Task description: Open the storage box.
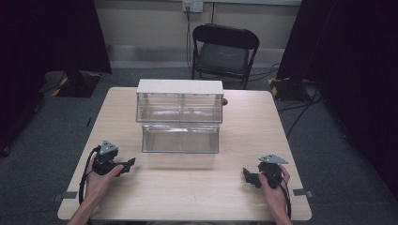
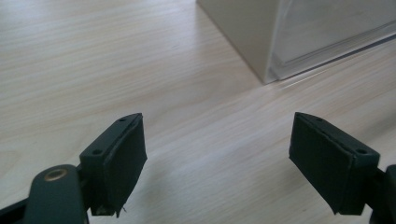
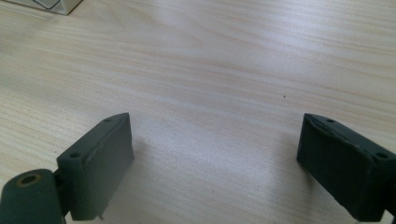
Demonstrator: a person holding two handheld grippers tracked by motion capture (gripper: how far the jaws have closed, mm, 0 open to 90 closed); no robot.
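Two grippers (image 1: 123, 165) (image 1: 251, 178), one clear box (image 1: 180, 116)

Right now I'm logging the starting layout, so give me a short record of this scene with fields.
surface: pale wooden table
main item: clear two-tier drawer unit with a white top, at the table's middle, both tiers look empty
left tongs: jaws wide apart, nothing between them, near the table's front left
right tongs: jaws wide apart, nothing between them, near the front right
behind the table: black folding chair

Grey carpet floor (image 1: 347, 154), black folding chair (image 1: 224, 51) (behind the table), pale wall (image 1: 150, 21), dark curtains (image 1: 51, 33)
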